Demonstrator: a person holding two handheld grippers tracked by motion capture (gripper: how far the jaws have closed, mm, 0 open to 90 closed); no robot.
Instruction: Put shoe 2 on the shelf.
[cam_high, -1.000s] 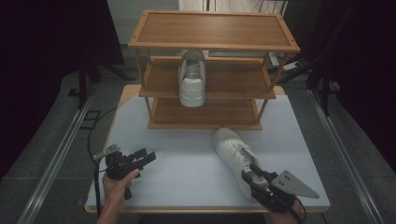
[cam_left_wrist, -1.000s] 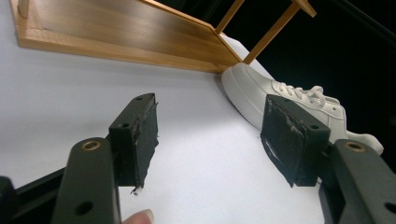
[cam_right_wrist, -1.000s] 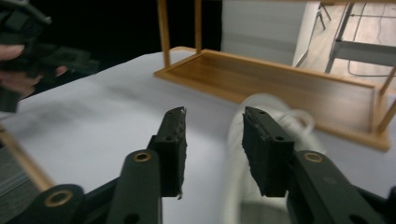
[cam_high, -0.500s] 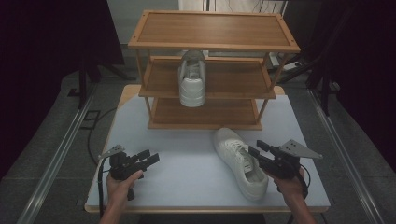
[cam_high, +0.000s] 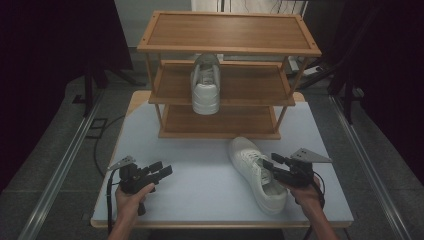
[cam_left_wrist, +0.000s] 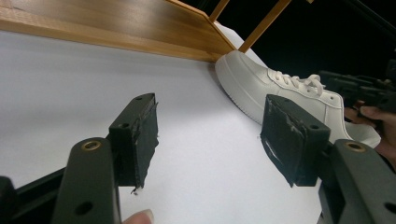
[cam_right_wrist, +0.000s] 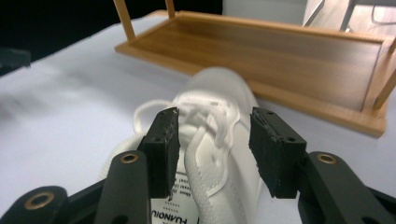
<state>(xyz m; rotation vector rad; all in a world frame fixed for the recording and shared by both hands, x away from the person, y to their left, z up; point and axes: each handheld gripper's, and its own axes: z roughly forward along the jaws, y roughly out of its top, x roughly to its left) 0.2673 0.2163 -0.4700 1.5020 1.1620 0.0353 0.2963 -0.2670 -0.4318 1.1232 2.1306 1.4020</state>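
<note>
In the high view, a three-tier wooden shoe rack (cam_high: 227, 75) is seen standing at the far side of the white table (cam_high: 200, 175). One white lace-up sneaker (cam_high: 206, 85) is placed on the rack's middle shelf, its heel toward the near edge. A second white lace-up sneaker (cam_high: 257, 172) is laid on the table just in front of the rack's right half, its toe close to the bottom shelf and its heel pointing away from the rack. The right claw (cam_high: 267, 164) is held at this sneaker's right side, near the laces, with its jaws apart. The left claw (cam_high: 164, 169) is held over bare table, well to the left of the sneaker and in front of the rack's left half, jaws likewise apart and clamped on nothing.

In the left gripper view, the left claw (cam_left_wrist: 210, 135) is shown spread wide above the white table, nothing between its pads. The sneaker on the table (cam_left_wrist: 280, 93) is seen beyond, its toe almost at the corner of the rack's bottom shelf (cam_left_wrist: 116, 23), with the right claw (cam_left_wrist: 355, 88) at its far side.

In the right gripper view, the right claw (cam_right_wrist: 214, 149) is held parted directly above the sneaker's (cam_right_wrist: 215, 140) tongue and laces, gripping nothing; whether the pads touch the shoe cannot be told. The rack's bottom shelf (cam_right_wrist: 280, 56) is seen just beyond the toe.
</note>
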